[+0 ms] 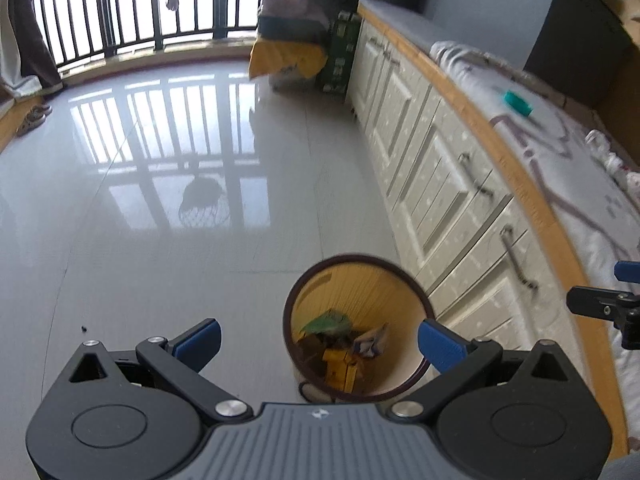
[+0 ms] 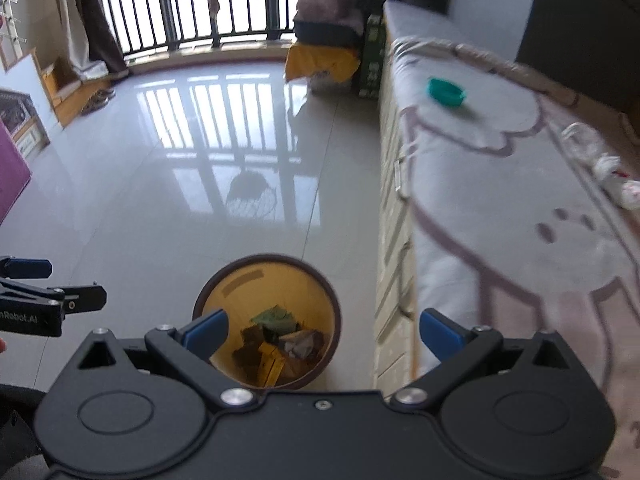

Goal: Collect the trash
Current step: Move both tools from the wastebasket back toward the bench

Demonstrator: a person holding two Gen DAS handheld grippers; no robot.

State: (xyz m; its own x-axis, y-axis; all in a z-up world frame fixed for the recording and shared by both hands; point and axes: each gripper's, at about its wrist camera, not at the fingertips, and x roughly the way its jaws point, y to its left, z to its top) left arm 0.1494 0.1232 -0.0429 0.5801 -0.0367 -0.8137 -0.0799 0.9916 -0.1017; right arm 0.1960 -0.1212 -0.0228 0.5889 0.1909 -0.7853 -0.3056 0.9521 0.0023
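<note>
- Blue-padded fingers (image 1: 200,340) on our left gripper (image 1: 320,344) and right gripper (image 2: 322,330) are spreading wide, holding nothing.
- We are hovering both above the bin (image 2: 216,284), which is holding scraps (image 2: 280,340) on the floor.
- A teal lid (image 2: 446,91) and crumpled wrappers (image 2: 612,176) are waiting on the worktop (image 2: 500,208), probably our next pickups.

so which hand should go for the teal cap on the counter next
Probably right: the right tongs are open, empty and nearer the counter with the teal cap. The left tongs hang over the bin.

I hold both claws side by side, left claw (image 1: 319,342) and right claw (image 2: 324,334) spread wide, nothing gripped.
</note>
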